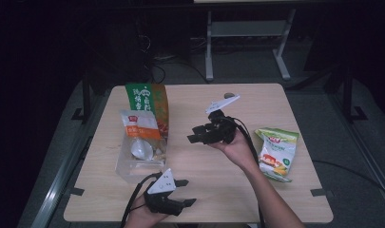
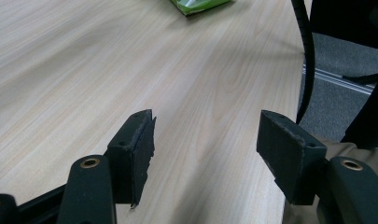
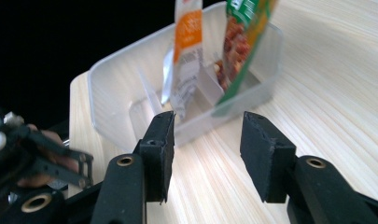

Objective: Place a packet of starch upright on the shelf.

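A clear plastic bin point(image 1: 126, 168) stands on the left of the wooden table point(image 1: 214, 185). An orange-and-white packet point(image 1: 139, 128) and a taller green snack bag point(image 1: 147, 97) stand upright in it. In the right gripper view the bin point(image 3: 112, 88) lies just beyond the jaws, with the orange packet point(image 3: 186, 42) and the green bag point(image 3: 240, 37) in separate compartments. My right gripper point(image 1: 192, 133) hovers mid-table pointing left at the bin, open and empty point(image 3: 207, 140). My left gripper point(image 1: 189, 192) rests near the front edge, open over bare wood point(image 2: 205, 144).
A green-and-white chip bag point(image 1: 277, 152) lies flat near the table's right edge, and its corner point(image 2: 198, 4) shows far off in the left gripper view. Each gripper trails a black cable. Grey floor and a metal stand lie beyond the table.
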Available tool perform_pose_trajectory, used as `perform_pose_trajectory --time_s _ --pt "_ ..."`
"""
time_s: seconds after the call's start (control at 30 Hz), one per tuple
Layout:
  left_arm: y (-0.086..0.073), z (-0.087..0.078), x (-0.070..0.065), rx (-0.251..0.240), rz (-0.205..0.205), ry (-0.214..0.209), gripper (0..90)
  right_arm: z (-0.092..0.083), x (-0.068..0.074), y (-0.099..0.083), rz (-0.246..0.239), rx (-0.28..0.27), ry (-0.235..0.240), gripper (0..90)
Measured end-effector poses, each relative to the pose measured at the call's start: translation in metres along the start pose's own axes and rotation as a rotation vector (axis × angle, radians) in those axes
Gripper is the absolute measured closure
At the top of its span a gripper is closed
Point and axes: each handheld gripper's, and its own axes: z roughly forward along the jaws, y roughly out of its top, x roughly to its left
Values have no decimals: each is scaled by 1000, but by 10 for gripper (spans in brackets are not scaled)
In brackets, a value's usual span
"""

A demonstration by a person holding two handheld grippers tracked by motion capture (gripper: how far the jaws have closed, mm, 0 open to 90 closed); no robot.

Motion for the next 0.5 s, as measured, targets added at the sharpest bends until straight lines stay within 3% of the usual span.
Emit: perform_pose_trajectory --time_s 0.5 --pt "0 -1 2 -13 -7 1 360 -52 -15 -36 55 -8 -75 506"
